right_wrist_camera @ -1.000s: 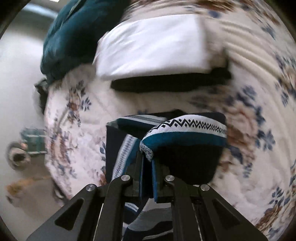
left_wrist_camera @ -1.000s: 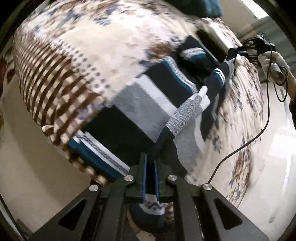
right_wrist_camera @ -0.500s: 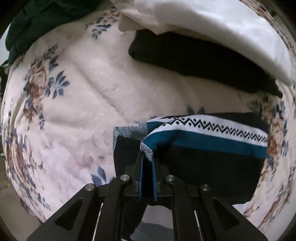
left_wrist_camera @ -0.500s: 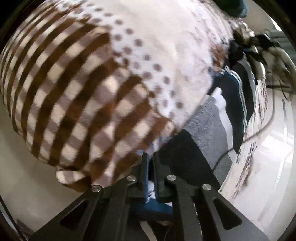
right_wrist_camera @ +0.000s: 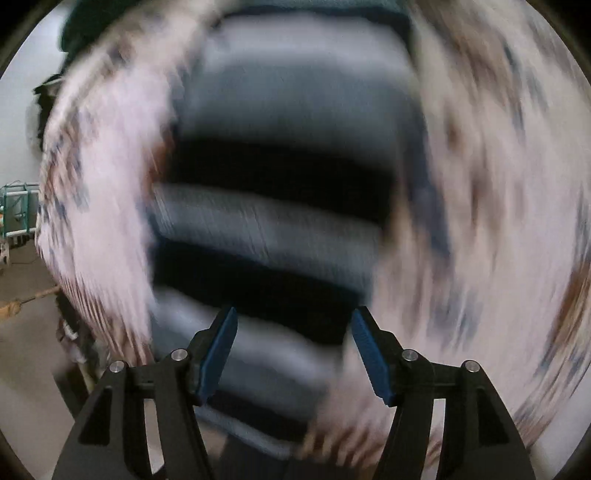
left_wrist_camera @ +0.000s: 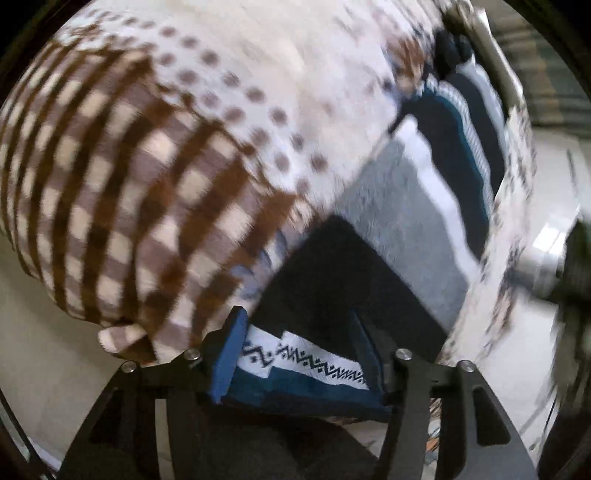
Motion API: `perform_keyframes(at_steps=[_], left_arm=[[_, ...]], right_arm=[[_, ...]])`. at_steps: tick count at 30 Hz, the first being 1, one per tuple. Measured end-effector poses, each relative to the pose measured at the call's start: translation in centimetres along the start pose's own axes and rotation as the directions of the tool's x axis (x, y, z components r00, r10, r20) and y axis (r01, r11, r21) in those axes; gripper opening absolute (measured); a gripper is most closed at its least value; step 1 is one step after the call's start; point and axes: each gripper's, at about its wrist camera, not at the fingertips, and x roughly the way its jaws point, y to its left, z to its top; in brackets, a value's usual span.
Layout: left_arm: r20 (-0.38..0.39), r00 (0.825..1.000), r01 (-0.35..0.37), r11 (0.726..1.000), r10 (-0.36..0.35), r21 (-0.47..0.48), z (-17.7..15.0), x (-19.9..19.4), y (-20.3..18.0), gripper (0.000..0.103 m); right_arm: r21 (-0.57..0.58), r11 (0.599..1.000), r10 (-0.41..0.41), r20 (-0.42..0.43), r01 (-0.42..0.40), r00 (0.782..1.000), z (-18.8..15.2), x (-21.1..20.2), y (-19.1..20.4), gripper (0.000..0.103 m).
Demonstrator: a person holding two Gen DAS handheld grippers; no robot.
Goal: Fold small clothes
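Note:
A small knitted sweater (left_wrist_camera: 406, 229) with navy, teal, grey and white stripes lies folded on a floral blanket (left_wrist_camera: 280, 66). In the left wrist view my left gripper (left_wrist_camera: 295, 343) is open, its blue pads either side of the sweater's zigzag-patterned hem (left_wrist_camera: 306, 362), which lies loose between them. In the right wrist view, heavily blurred, my right gripper (right_wrist_camera: 293, 339) is open and empty just above the striped sweater (right_wrist_camera: 280, 206).
The blanket has a brown checked border (left_wrist_camera: 122, 206) hanging over the bed edge at the left. Pale floor (left_wrist_camera: 44, 369) lies beyond it. A dark teal cloth (right_wrist_camera: 110, 22) lies at the far end of the bed. A teal rack (right_wrist_camera: 16, 210) stands by the bed.
Both grippers were shut on the sweater's corners and carried them over. Both have opened and let go, and the sweater lies folded. The right gripper is moving fast.

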Motion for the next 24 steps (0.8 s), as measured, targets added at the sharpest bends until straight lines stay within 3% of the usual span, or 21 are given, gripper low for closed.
perform_keyframes(at_steps=[1,3,4,5,6,7,8,11,13,15,16,17,18,20,24], left_arm=[[-0.006,1.0,-0.016,1.0,0.016,0.013,-0.1,0.4,-0.5,0.052],[-0.01,0.998,-0.06,0.997,0.06,0.054,-0.4,1.0,-1.6,0.032],[-0.011,0.997,-0.075,0.995,0.076,0.071,-0.6,1.2,-1.9,0.017],[-0.008,0.997,-0.078,0.994,0.079,0.08,-0.7,1.2,-2.0,0.011],[-0.001,0.997,-0.082,0.993,0.082,0.083,-0.9,1.1,-2.0,0.01],[0.001,0.996,-0.087,0.993,0.087,0.085,-1.0,1.1,-1.9,0.009],[-0.005,0.994,-0.108,0.99,0.109,0.087,-1.3,1.1,-1.6,0.009],[-0.046,0.992,-0.115,0.99,0.119,0.078,-1.7,0.6,-1.5,0.01],[-0.045,0.986,-0.152,0.982,0.158,0.114,-1.3,-1.6,-3.1,0.011],[0.004,0.991,-0.135,0.98,0.136,0.145,0.0,-4.6,-5.8,0.024],[0.031,0.994,-0.11,0.981,0.106,0.157,0.9,-5.8,-6.7,0.045],[0.078,0.995,-0.074,0.982,0.062,0.175,2.6,-7.2,-8.6,0.061],[0.11,0.993,-0.053,0.981,0.033,0.185,4.3,-7.9,-10.0,0.065],[0.154,0.987,0.01,0.977,-0.044,0.214,8.5,-8.2,-13.0,0.065],[0.212,0.965,0.094,0.956,-0.157,0.279,20.4,-6.9,-19.0,0.065]], right_arm=[[0.035,0.999,0.028,-0.06,-0.026,0.998,-3.1,2.1,-1.1,0.066],[0.121,0.988,0.12,-0.171,-0.1,0.978,-9.3,6.4,-3.0,0.065],[0.16,0.979,0.159,-0.203,-0.128,0.966,-12.0,8.4,-3.6,0.065],[0.189,0.97,0.191,-0.216,-0.151,0.958,-13.7,9.7,-4.0,0.063],[0.219,0.959,0.229,-0.219,-0.181,0.949,-15.5,11.2,-4.4,0.049],[0.239,0.95,0.255,-0.215,-0.202,0.943,-16.5,12.2,-4.6,0.015],[0.265,0.936,0.288,-0.203,-0.23,0.936,-17.5,13.0,-4.8,0.008],[0.276,0.938,0.264,-0.168,-0.211,0.95,-18.8,13.1,-5.6,0.008],[0.276,0.935,0.275,-0.169,-0.223,0.946,-18.4,12.3,-6.0,0.011],[0.236,0.938,0.294,-0.155,-0.254,0.943,-17.6,9.8,-6.6,0.017],[0.221,0.94,0.29,-0.126,-0.259,0.949,-17.1,8.2,-7.0,0.033],[0.203,0.945,0.277,-0.073,-0.257,0.958,-16.2,5.9,-7.6,0.044],[0.199,0.947,0.265,-0.033,-0.254,0.964,-15.2,4.3,-8.0,0.058],[0.204,0.942,0.261,0.059,-0.268,0.964,-13.1,0.8,-9.4,0.058],[0.242,0.922,0.255,0.21,-0.303,0.944,-5.3,-4.4,-13.0,0.058]])
